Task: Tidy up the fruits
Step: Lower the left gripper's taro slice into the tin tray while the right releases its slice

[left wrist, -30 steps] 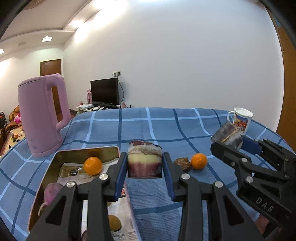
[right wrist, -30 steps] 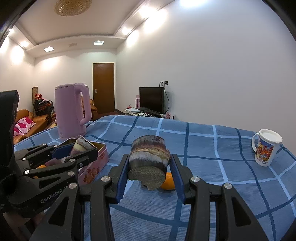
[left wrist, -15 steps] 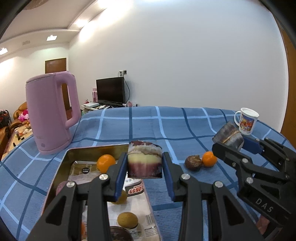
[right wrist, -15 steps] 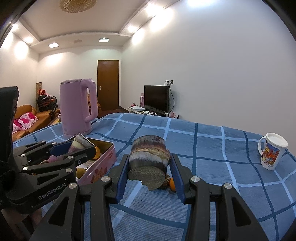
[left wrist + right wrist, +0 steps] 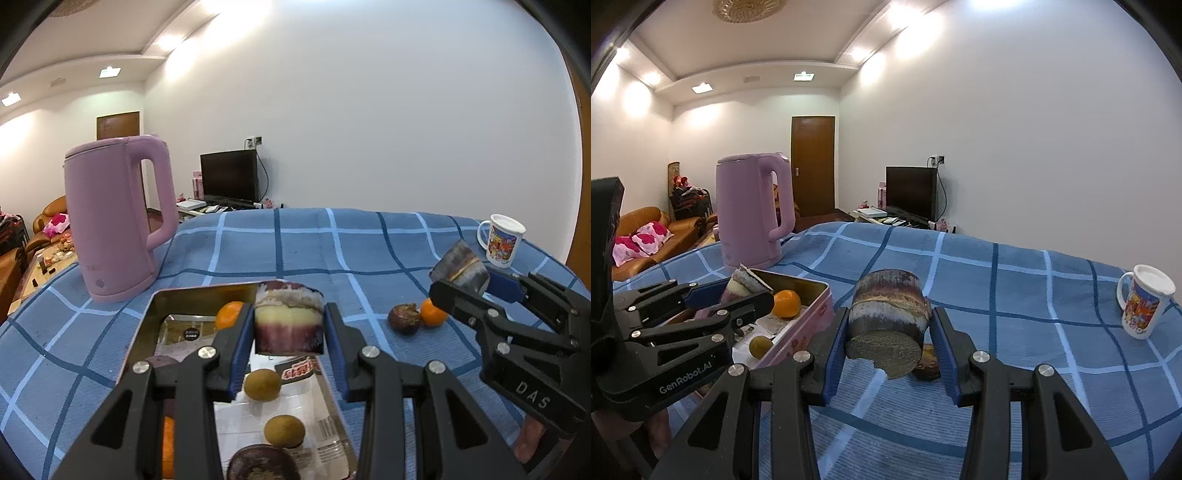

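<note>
The left gripper (image 5: pixel 289 332) is clamped on a purple-and-cream sugarcane chunk (image 5: pixel 289 322), held above the far end of the open tin (image 5: pixel 147 325); under its fingers lie two kiwis (image 5: pixel 263 384) and an orange (image 5: pixel 229 314). The right gripper (image 5: pixel 889 338) is clamped on a darker sugarcane piece (image 5: pixel 888 321), just above the checked cloth (image 5: pixel 1015 295), with the tin to its left. Its side reads "DAS"; the left gripper's side reads "GenRobot.AI". Both point slightly downward.
</note>
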{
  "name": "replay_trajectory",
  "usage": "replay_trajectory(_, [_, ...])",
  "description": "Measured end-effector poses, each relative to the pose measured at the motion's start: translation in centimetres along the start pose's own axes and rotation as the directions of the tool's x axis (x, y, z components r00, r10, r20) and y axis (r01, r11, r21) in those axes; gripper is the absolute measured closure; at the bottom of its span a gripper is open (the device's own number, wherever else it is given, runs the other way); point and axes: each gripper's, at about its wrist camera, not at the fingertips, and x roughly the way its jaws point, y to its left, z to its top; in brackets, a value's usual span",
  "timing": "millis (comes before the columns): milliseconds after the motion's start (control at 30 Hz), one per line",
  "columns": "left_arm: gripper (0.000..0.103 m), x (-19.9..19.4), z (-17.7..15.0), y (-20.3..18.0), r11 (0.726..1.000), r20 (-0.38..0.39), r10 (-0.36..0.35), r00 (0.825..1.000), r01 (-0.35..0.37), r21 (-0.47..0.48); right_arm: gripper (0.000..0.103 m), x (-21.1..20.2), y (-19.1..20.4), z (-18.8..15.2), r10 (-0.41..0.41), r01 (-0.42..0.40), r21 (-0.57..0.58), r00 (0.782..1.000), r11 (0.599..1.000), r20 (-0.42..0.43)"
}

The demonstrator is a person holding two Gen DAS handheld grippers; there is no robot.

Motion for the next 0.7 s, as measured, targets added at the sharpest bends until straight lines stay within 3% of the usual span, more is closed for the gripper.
replay_trajectory(700, [0.064,-0.2,-0.3,3.4,0.999,-0.023,0.022,0.999,-0.023,-0.048,0.057,2.0,3.8,0.6,0.055,-0.057,-0.070,0.998,0.996,-0.034])
